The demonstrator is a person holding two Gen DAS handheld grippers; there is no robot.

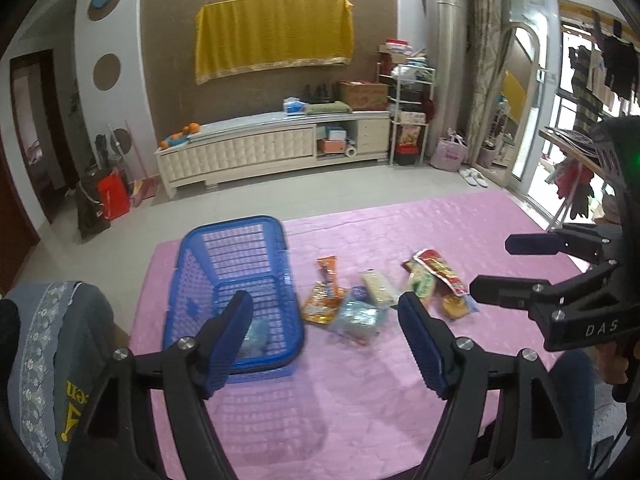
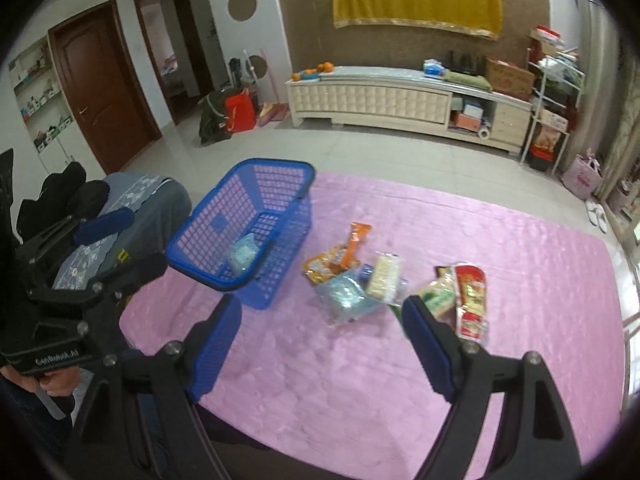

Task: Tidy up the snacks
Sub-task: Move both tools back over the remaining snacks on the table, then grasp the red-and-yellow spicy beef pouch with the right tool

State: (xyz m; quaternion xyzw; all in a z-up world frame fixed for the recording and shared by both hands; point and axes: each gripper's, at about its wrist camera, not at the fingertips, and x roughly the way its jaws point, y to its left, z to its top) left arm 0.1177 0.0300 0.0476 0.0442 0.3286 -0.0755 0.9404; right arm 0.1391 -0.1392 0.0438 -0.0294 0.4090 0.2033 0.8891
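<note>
A blue plastic basket (image 1: 188, 280) (image 2: 240, 196) stands on the pink mat and holds one pale blue packet (image 1: 254, 340) (image 2: 243, 255). To its right lie several snack packets: an orange one (image 1: 322, 304) (image 2: 356, 240), a pale blue one (image 1: 356, 318) (image 2: 344, 294), a white one (image 1: 378, 288) (image 2: 384, 274), a green one (image 1: 420, 282) (image 2: 438, 300) and a red one (image 1: 442, 270) (image 2: 472, 300). My left gripper (image 1: 326, 340) is open and empty, near the basket's front. My right gripper (image 2: 320, 344) is open and empty, in front of the snacks. It also shows in the left wrist view (image 1: 492, 264).
The pink mat (image 1: 360, 400) (image 2: 400, 380) covers the work surface, with tiled floor beyond its far edge. A grey patterned cushion (image 1: 48, 340) (image 2: 132, 204) sits at the left. A white TV cabinet (image 1: 272, 148) (image 2: 400, 98) stands against the back wall.
</note>
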